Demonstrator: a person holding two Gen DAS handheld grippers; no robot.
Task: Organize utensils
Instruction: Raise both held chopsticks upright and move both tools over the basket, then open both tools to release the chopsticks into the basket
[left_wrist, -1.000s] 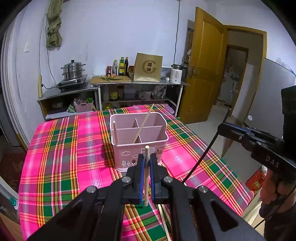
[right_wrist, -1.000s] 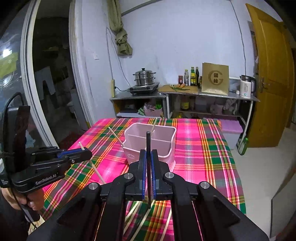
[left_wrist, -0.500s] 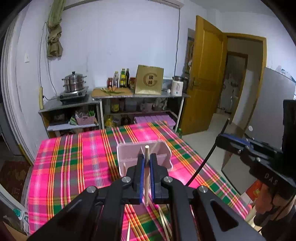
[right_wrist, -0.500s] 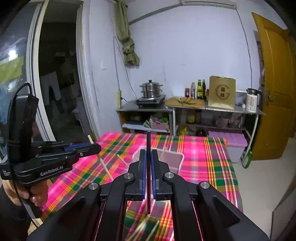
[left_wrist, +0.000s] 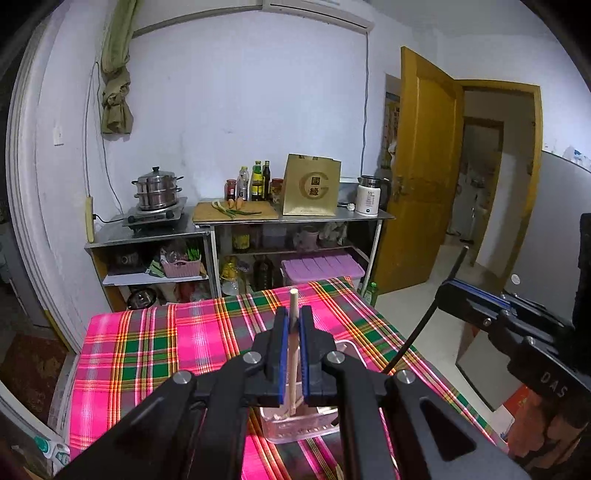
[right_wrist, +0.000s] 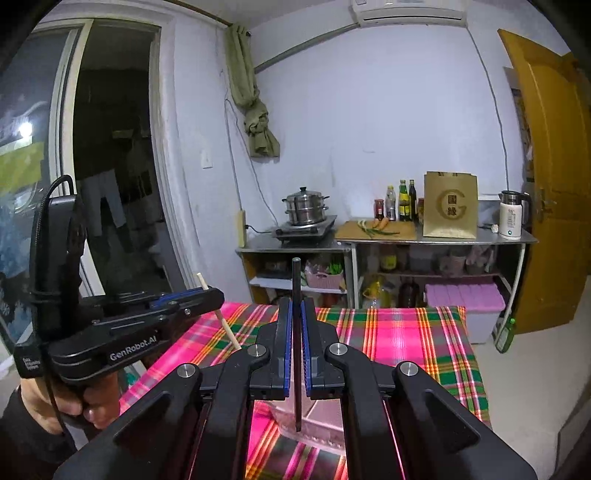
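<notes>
Clearly both tools are loaded. The left tool (left_wrist: 291, 354) is clamped on a pale wooden chopstick (left_wrist: 293, 321), held nearly upright so its lower end hangs over the pink utensil holder (left_wrist: 295, 428) on the counter (left_wrist: 147, 354). The right tool (right_wrist: 296, 350) is closed on a black chopstick (right_wrist: 296, 291), also nearly upright, its tip hanging over the near rim of the same holder. Holding each stick vertical, gripped partway along its length, probably serves to let it go down end-first into a compartment instead of lying across the rim.

From the left wrist view, the right tool shows at the right edge with its dark stick slanting down toward the holder. From the right wrist view, the left tool sits at the left, a hand (right_wrist: 74, 402) around its grip. The two are near each other above one small opening, so the sticks could cross. Which compartment lies under either tip I cannot tell; the tool bodies hide most of the holder. At the far wall stand a steamer pot (left_wrist: 158, 188), bottles (left_wrist: 255, 181) and a kettle (left_wrist: 368, 199), well apart.
</notes>
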